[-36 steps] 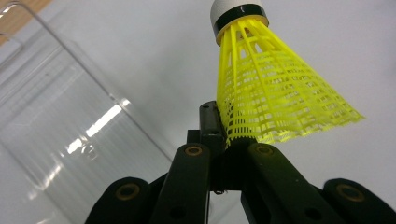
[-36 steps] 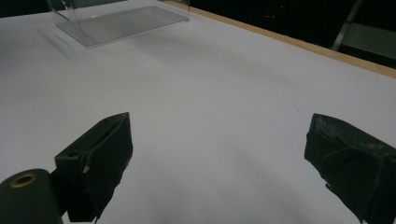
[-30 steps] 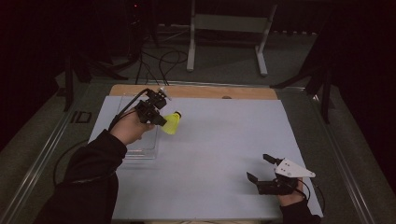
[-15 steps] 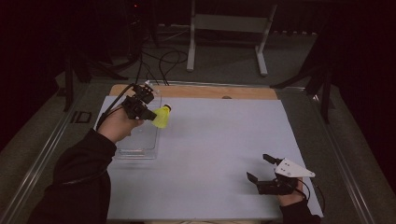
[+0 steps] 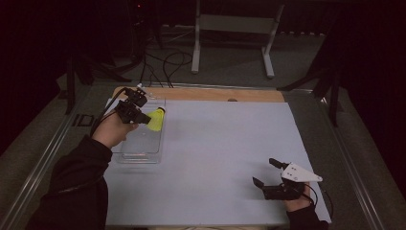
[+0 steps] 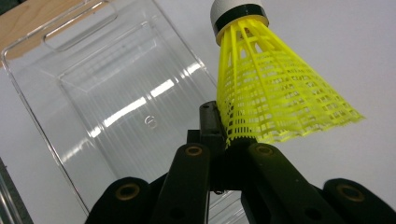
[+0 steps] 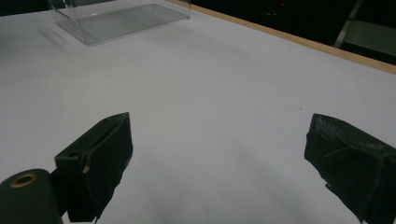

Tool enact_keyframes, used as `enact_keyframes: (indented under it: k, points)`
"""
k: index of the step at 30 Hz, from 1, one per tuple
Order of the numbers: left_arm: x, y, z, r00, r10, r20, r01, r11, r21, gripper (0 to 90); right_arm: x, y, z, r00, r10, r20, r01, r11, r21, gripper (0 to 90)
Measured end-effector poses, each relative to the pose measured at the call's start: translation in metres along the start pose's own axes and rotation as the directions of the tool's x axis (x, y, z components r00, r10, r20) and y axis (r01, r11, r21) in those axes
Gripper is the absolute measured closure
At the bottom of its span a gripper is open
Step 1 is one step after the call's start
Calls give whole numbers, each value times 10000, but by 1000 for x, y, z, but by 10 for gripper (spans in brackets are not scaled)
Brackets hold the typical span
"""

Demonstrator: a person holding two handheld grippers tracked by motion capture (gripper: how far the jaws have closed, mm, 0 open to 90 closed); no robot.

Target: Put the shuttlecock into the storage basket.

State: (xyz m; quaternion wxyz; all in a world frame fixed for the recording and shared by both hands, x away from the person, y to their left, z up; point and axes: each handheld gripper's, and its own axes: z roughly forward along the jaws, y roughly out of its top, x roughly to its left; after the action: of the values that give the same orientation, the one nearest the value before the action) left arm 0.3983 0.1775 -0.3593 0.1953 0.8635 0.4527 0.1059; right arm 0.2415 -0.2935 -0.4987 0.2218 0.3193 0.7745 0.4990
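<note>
A yellow plastic shuttlecock point(image 5: 156, 120) point(image 6: 271, 88) with a white and black cork tip is pinched by its skirt in my left gripper point(image 5: 140, 116) point(image 6: 224, 140), whose jaws are shut on it. It hangs over the right edge of a clear plastic bin point(image 5: 139, 139) point(image 6: 107, 93) at the table's left. My right gripper point(image 5: 269, 173) point(image 7: 219, 154) rests low over the white sheet at the front right, jaws wide open with nothing between them.
A white sheet point(image 5: 225, 153) covers the table, with a wooden strip point(image 5: 210, 94) along the far edge. The clear bin point(image 7: 121, 16) holds nothing. Metal rails run along both table sides; a stand and cables lie on the dark floor beyond.
My left hand has carried the shuttlecock leftward and slightly away, from beside the bin to over its right edge. The right gripper has stayed still.
</note>
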Motion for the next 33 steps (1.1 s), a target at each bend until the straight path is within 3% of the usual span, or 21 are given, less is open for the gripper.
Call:
enact_keyframes:
  k: [12,16,22,33]
  points:
    - [14,-4,19,9977,-602,-299,607,9980,163,900,0,-1,0,10000,30,3,-30,10000,58,80]
    - [16,-6,27,9972,-736,-152,738,9972,88,900,0,-1,0,10000,51,4,-51,10000,39,79]
    - [18,-7,38,9962,-871,-84,872,9960,183,900,0,-1,0,10000,58,-8,-58,10000,51,80]
    - [21,-10,55,9955,-857,-413,875,9953,427,900,0,-1,0,10000,42,-11,-42,10000,58,79]
